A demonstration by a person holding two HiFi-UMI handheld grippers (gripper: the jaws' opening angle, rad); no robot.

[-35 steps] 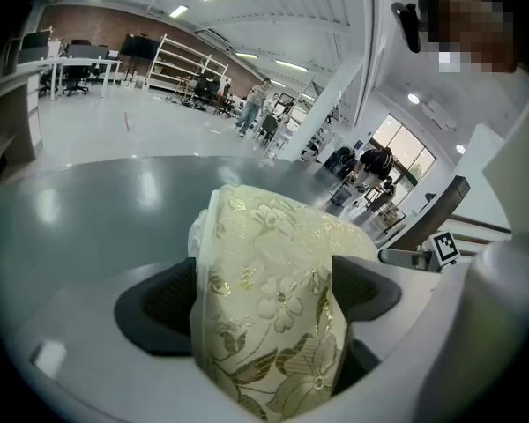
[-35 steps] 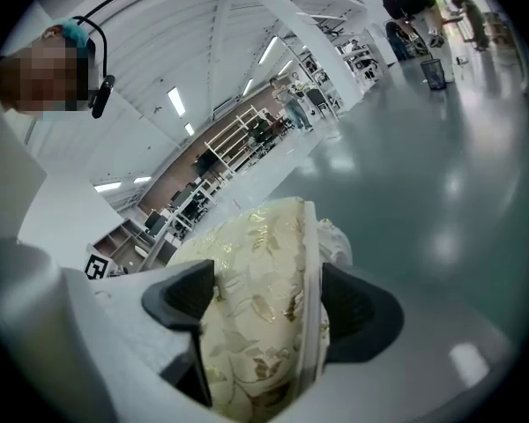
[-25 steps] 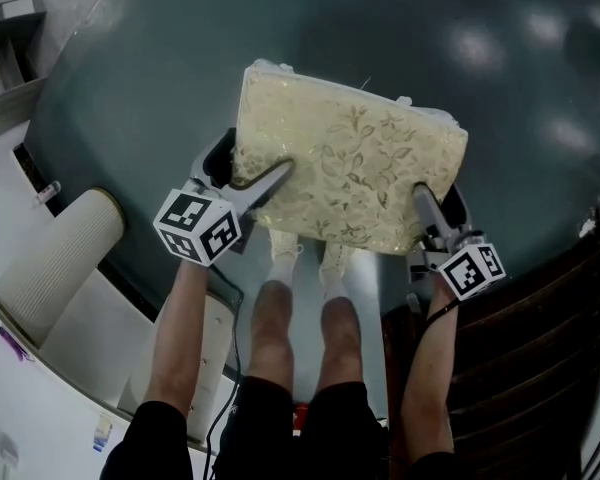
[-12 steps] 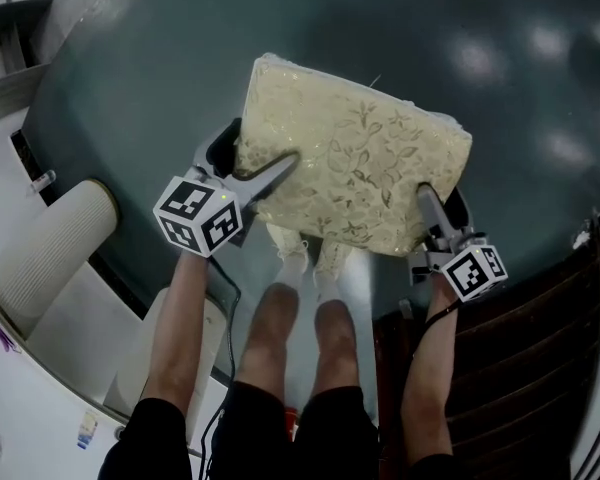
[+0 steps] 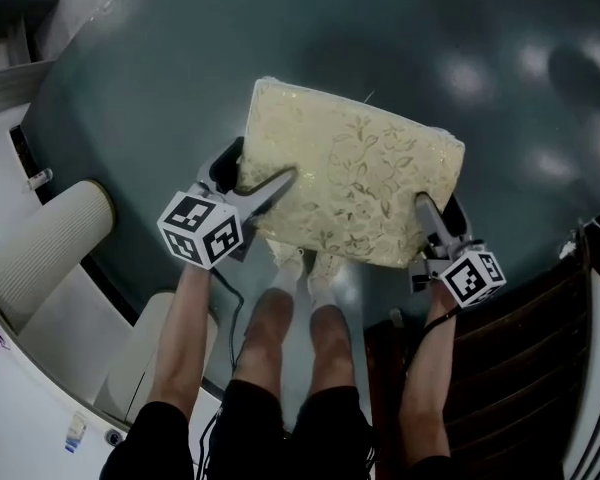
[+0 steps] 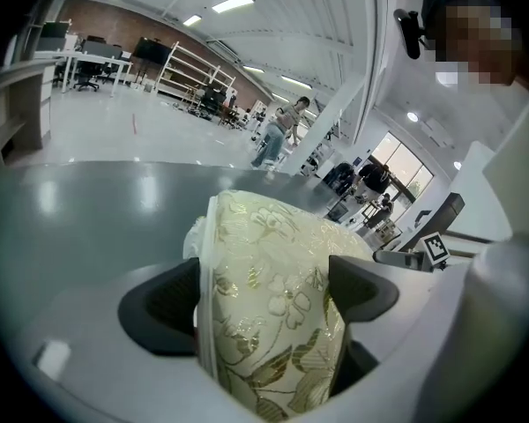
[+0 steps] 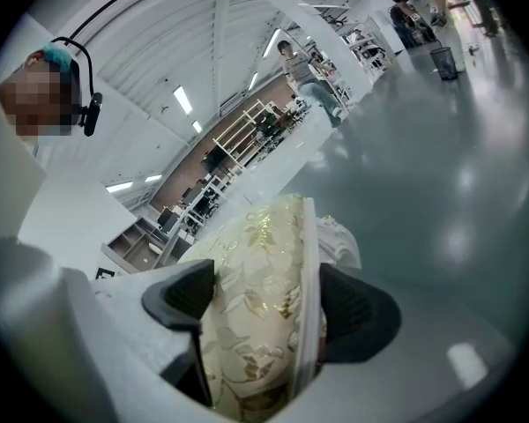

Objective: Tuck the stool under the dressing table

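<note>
The stool (image 5: 355,183) has a cream seat cushion with a gold leaf pattern and hangs above the grey floor in front of the person's legs. My left gripper (image 5: 263,190) is shut on the cushion's left edge, the padded seat (image 6: 264,311) squeezed between its two dark pads. On the right edge my right gripper (image 5: 430,218) is shut too, the cushion (image 7: 251,324) filling its jaws. The stool's legs are hidden under the seat. The dark wooden dressing table (image 5: 525,358) stands at the lower right.
A white rounded unit (image 5: 45,258) lies at the left by the person's legs. Grey shiny floor (image 5: 380,38) stretches ahead. People stand far off in the hall (image 6: 273,135).
The stool, held in both grippers, has shifted slightly forward and down in the view; the person has stepped on, and the white unit at the left has slid toward the edge.
</note>
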